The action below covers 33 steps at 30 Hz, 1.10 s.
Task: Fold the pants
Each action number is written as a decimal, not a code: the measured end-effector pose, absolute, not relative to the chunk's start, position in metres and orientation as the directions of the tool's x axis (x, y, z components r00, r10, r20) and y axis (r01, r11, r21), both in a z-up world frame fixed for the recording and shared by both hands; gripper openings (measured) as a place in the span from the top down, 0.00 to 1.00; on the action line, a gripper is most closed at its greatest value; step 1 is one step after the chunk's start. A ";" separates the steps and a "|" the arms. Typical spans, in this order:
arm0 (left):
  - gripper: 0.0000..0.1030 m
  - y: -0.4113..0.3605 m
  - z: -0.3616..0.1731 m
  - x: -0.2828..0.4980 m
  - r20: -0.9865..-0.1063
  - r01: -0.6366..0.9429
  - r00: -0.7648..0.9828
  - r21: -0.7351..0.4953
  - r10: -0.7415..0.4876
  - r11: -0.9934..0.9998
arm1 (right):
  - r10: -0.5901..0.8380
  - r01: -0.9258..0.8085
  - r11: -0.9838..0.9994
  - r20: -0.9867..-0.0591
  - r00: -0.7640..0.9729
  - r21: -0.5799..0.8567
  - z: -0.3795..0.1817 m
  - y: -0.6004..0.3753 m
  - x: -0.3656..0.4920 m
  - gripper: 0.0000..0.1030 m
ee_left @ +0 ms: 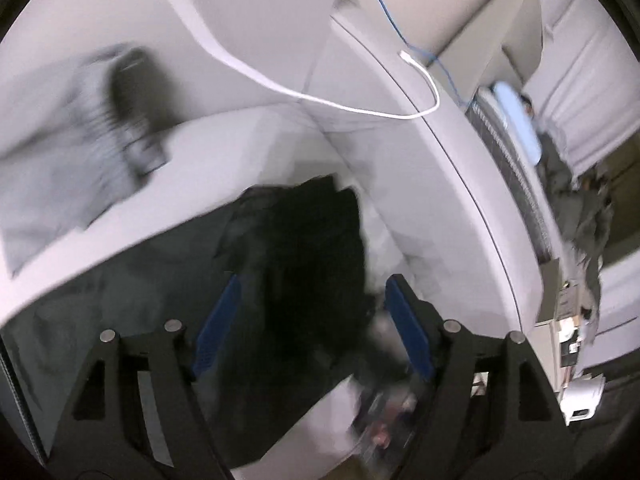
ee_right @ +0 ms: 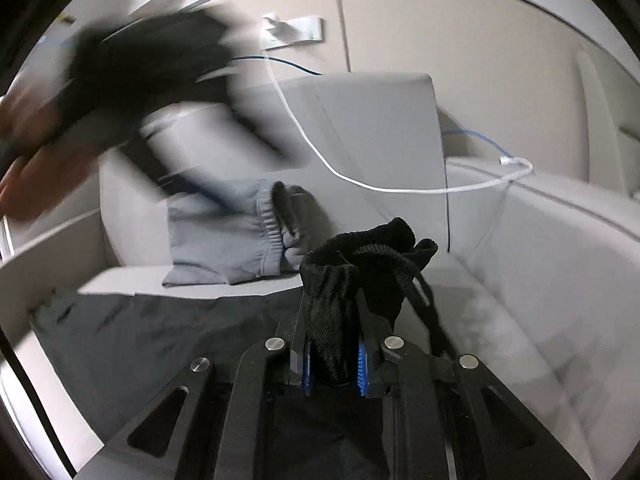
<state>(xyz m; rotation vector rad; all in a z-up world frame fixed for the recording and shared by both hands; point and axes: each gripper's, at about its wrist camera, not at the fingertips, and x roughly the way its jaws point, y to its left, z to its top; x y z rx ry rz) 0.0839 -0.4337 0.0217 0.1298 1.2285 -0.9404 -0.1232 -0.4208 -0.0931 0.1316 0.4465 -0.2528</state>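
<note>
- Up front, the black pants [ee_right: 352, 280] are bunched, their ribbed waistband clamped between the blue pads of the right gripper [ee_right: 334, 364], a drawstring dangling beside it.
- Their dark legs trail over the grey sofa seat [ee_right: 520, 280].
- Black cloth also hangs between the spread fingers of the left gripper [ee_left: 312, 320], whose pads stand clear of it; the view is blurred.
- Folded grey sweatpants [ee_right: 232, 240] lie by the sofa's back corner.
- A white cable [ee_right: 400, 190] droops across the cushions; pale walls stand behind.
</note>
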 end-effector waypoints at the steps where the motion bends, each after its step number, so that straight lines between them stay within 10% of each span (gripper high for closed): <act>1: 0.29 -0.455 0.018 0.084 -0.862 0.682 0.033 -0.351 -0.506 0.642 | -0.210 0.261 0.964 -0.442 0.872 0.056 -0.093 -0.417 -0.123 0.84; 13: 0.30 -0.566 -0.042 0.059 -0.985 0.733 0.145 0.046 -0.089 0.679 | -0.196 0.193 0.980 -0.424 0.884 -0.049 -0.092 -0.388 -0.125 0.84; 15: 0.41 -0.565 -0.048 0.061 -0.987 0.715 0.150 0.064 -0.064 0.697 | -0.200 0.188 0.980 -0.421 0.885 -0.070 -0.090 -0.384 -0.126 0.84; 17: 0.83 -0.561 -0.048 0.063 -0.983 0.714 0.170 0.077 -0.065 0.696 | -0.200 0.183 0.980 -0.420 0.885 -0.080 -0.090 -0.381 -0.127 0.84; 33: 0.84 -0.453 0.052 0.079 -0.923 0.697 0.176 -0.129 -0.343 0.705 | -0.113 0.147 0.986 -0.349 0.930 0.073 -0.025 -0.378 -0.141 0.85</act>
